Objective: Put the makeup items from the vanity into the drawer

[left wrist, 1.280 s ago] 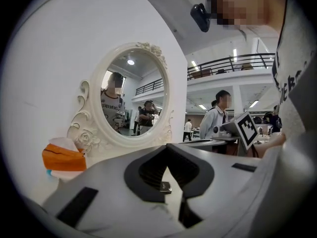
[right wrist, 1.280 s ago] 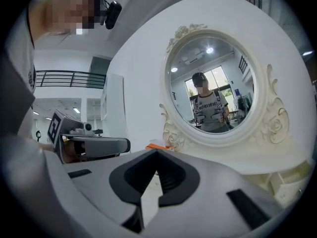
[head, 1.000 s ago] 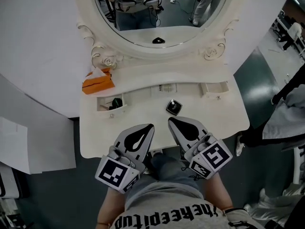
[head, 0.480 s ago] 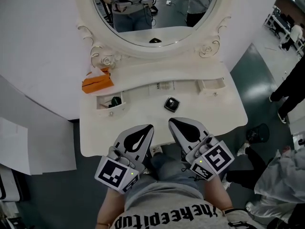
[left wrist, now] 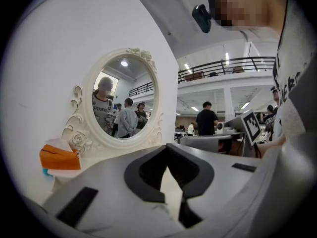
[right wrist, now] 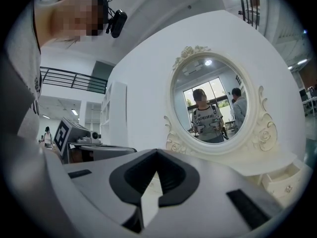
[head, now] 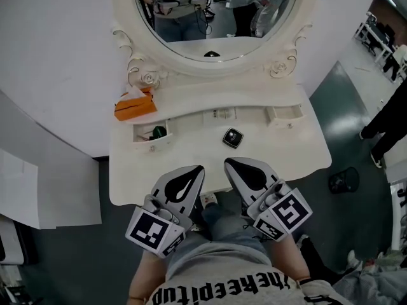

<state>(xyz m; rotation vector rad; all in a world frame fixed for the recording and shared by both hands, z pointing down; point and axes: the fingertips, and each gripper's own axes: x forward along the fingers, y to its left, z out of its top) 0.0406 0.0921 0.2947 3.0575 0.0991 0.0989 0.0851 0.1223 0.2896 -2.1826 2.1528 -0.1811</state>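
A small black square compact [head: 233, 137] lies on the white vanity top [head: 191, 154], just beyond my two grippers. At the left, a little drawer [head: 151, 136] stands open with a dark green item [head: 158, 131] inside. A second little drawer [head: 285, 114] at the right is pulled out a bit. My left gripper [head: 200, 168] and right gripper [head: 227, 162] hover side by side over the vanity's front edge. Each is shut with nothing in it. In the gripper views the left gripper [left wrist: 167, 147] and the right gripper [right wrist: 156, 151] point toward the mirror.
An orange tissue box [head: 135, 107] sits at the back left beside the oval mirror [head: 213, 18], and shows in the left gripper view too as a tissue box [left wrist: 59, 157]. Some pale small print or items [head: 219, 114] lie on the middle ledge. People stand on the floor at the right [head: 388, 119].
Both grippers hold the same place and stay shut. The head view has shifted slightly, and people in the mirror and on the floor at the right have moved.
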